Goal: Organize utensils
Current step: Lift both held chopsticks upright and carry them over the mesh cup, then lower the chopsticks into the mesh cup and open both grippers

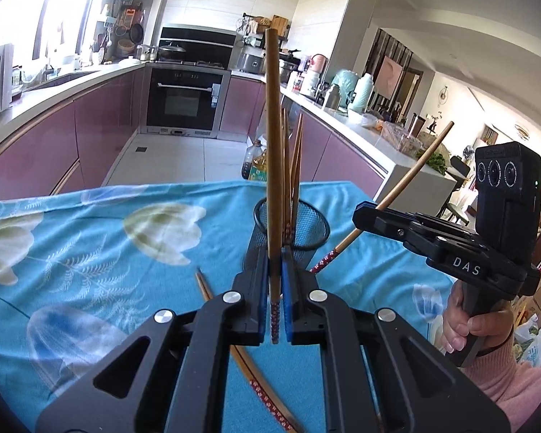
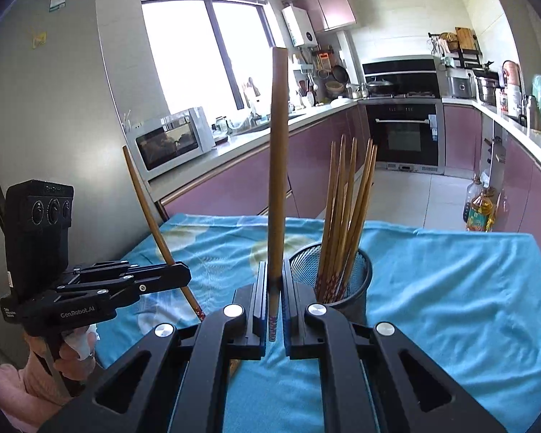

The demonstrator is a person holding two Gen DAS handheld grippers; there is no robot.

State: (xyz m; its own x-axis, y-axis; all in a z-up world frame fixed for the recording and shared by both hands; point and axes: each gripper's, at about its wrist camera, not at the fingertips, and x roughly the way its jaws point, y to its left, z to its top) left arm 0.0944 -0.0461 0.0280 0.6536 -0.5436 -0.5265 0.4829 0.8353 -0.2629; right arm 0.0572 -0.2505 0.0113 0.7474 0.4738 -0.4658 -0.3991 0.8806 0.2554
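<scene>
In the left wrist view my left gripper is shut on a brown chopstick that stands upright, its patterned end hanging below the pads. Just beyond it on the blue cloth stands a black mesh holder with several chopsticks inside. My right gripper is level with the holder's right side, shut on another chopstick tilted to the right. In the right wrist view that gripper clamps its chopstick upright, left of the holder. The left gripper holds its slanted chopstick at the far left.
Two loose chopsticks lie on the flowered blue tablecloth under the left gripper. Oil bottles stand on the floor past the table's far edge. Purple kitchen counters, an oven and a microwave ring the room.
</scene>
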